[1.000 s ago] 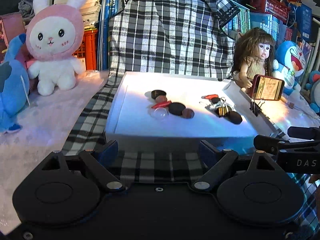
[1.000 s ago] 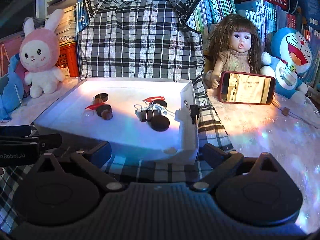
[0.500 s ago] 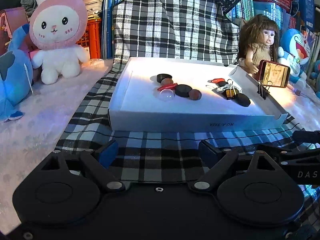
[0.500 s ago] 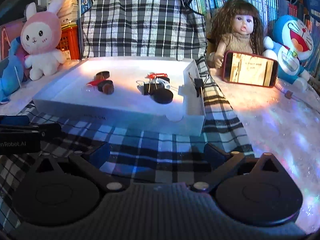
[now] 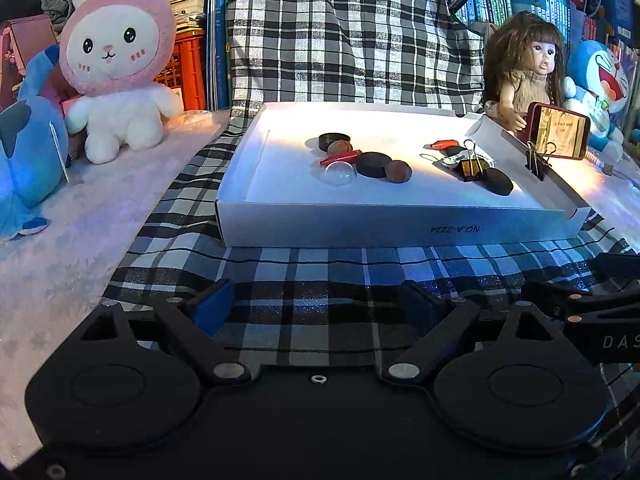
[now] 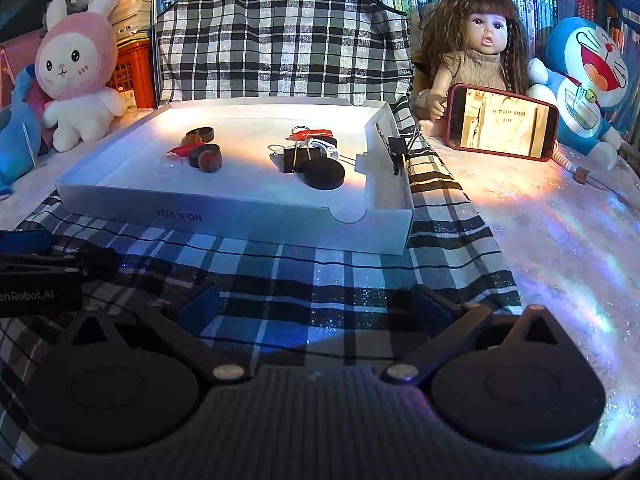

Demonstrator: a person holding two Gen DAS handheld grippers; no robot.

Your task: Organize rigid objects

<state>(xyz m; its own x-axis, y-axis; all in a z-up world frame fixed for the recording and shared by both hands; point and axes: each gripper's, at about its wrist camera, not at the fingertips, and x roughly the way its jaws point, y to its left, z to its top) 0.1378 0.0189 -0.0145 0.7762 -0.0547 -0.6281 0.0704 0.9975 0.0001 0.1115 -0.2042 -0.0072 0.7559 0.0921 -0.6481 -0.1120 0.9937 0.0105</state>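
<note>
**Both grippers spread and empty in front of the sorted-looking tray**

Nearest: left gripper [image 5: 316,304], fingers wide apart, holding nothing, low over the black-and-white plaid cloth [image 5: 320,280]. Right gripper [image 6: 316,308] likewise spread and empty beside it; each view catches the other tool's side at its edge.

Next out: shallow white cardboard tray [image 5: 400,226] on the cloth, all small rigid pieces inside it, likely so nothing rolls off. Two clusters. Left cluster: black ring-shaped cap [image 5: 334,141], brown nut-like balls, red slim clip [image 5: 340,157], clear plastic dome [image 5: 339,173], flat black disc [image 5: 374,164]. Right cluster: black binder clip with wire handles [image 6: 298,159], second thick black disc [image 6: 323,174], another red clip [image 6: 312,133]. A further black binder clip [image 6: 397,147] bites the tray's right wall, apparently holding that flap up.

Grouping fits either a finished sort or one still to be refined; can't tell.

View differences: left shows the dome clearly; right shows it faintly, but shows the wall clip's grip and the notch in the front wall better.

Far: pink-hooded white plush rabbit [image 5: 120,64], long-haired doll [image 6: 480,36] propping a red-cased phone [image 6: 502,120], blue cat plush [image 6: 588,76].
</note>
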